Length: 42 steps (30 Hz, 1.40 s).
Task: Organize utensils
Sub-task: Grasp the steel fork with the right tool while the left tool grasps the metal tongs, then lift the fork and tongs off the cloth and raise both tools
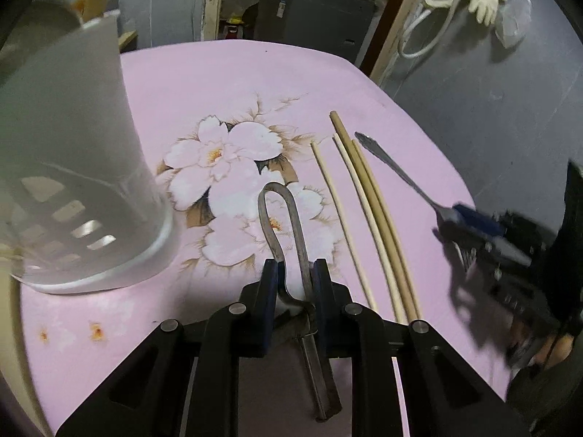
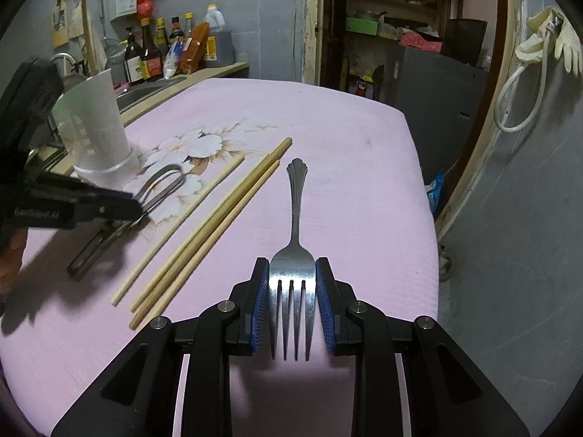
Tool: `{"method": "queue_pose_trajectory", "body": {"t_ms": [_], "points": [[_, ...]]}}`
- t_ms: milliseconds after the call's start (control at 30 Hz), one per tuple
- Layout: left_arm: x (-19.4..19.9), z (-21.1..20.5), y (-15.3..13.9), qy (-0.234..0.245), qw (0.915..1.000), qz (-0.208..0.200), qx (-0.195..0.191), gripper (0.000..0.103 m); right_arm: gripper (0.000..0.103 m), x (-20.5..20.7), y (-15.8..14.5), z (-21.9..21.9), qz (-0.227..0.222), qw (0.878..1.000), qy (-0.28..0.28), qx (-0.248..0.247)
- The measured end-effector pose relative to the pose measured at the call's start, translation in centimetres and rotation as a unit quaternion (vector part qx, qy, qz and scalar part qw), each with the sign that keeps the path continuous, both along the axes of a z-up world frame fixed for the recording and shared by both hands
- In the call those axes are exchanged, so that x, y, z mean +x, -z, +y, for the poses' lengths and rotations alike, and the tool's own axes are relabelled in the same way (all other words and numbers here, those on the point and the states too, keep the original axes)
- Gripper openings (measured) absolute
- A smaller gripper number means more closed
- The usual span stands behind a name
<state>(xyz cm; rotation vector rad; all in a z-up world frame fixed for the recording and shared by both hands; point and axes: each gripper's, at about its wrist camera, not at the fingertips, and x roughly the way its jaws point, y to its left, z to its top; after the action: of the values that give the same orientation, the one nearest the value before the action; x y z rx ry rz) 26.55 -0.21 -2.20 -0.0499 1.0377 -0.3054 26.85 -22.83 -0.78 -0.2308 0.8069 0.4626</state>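
My left gripper [image 1: 295, 269] is shut on a metal utensil with a looped handle [image 1: 278, 196]; both blue pads press its two arms, and the loop points away from me. A white slotted utensil holder [image 1: 73, 164] stands close on the left. Several wooden chopsticks [image 1: 364, 218] lie side by side to the right of the loop. In the right wrist view my right gripper [image 2: 292, 273] is shut on the head of a steel fork [image 2: 295, 215], tines toward the camera and handle on the cloth. The left gripper [image 2: 135, 207], the looped utensil [image 2: 160, 182] and the holder [image 2: 98, 134] show there at left.
A pink flowered cloth [image 2: 328, 127] covers the table, whose right edge drops off near the fork. Bottles [image 2: 145, 58] stand on a counter behind the holder. Gloves and a white hose [image 2: 539, 47] hang on the wall at right.
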Motion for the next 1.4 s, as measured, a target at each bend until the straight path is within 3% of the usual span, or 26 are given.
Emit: {"method": "queue_pose_trajectory", "body": {"t_ms": [100,267,367,533,600,700,767,833,900,1067,1233,1400], "points": [[-0.1,-0.4,0.0,0.009,0.9997,0.001,0.022,0.017,0.032,0.8,-0.3,0.6,0.001,1.000,-0.006,-0.008],[0.5,-1.7,0.4,0.020,0.9984,0.010,0.051,0.025,0.032,2.9,-0.3,1.9,0.012,0.999,-0.014,-0.038],[1.0,-2.4,0.6,0.026,0.9974,0.016,0.066,0.031,0.022,4.7,0.3,2.5,0.031,0.998,-0.016,-0.052],[2.0,-2.7,1.1,0.024,0.9960,0.025,0.082,0.030,0.024,6.4,0.5,3.3,0.074,0.996,-0.028,-0.046],[2.4,-2.6,1.1,0.021,0.9959,0.027,0.084,0.022,0.025,6.5,0.5,3.4,0.087,0.994,-0.038,-0.052],[2.7,-1.3,0.8,0.021,0.9969,0.026,0.071,0.017,0.024,6.5,0.5,3.2,0.093,0.993,-0.050,-0.054],[2.3,-0.7,0.8,0.018,0.9980,0.019,0.057,0.015,0.021,7.2,0.5,2.4,0.119,0.992,-0.040,-0.019],[1.6,-0.4,0.6,0.019,0.9992,0.012,0.033,0.015,0.007,8.3,0.5,1.0,0.158,0.987,-0.011,0.042],[1.1,-0.1,0.3,0.023,0.9997,0.007,0.007,0.015,0.004,8.4,0.5,0.1,0.167,0.983,0.005,0.076],[-1.2,0.1,-0.8,0.024,0.9988,-0.038,-0.018,0.015,0.004,6.2,-0.2,-0.6,0.131,0.985,0.011,0.115],[-2.9,0.5,-1.4,0.009,0.9956,-0.091,-0.018,0.015,0.003,2.1,-2.3,-0.5,0.035,0.989,0.002,0.142],[-3.7,0.3,-2.3,-0.010,0.9908,-0.132,-0.028,0.015,0.002,-1.9,-4.3,0.5,-0.087,0.987,-0.005,0.133]]}}
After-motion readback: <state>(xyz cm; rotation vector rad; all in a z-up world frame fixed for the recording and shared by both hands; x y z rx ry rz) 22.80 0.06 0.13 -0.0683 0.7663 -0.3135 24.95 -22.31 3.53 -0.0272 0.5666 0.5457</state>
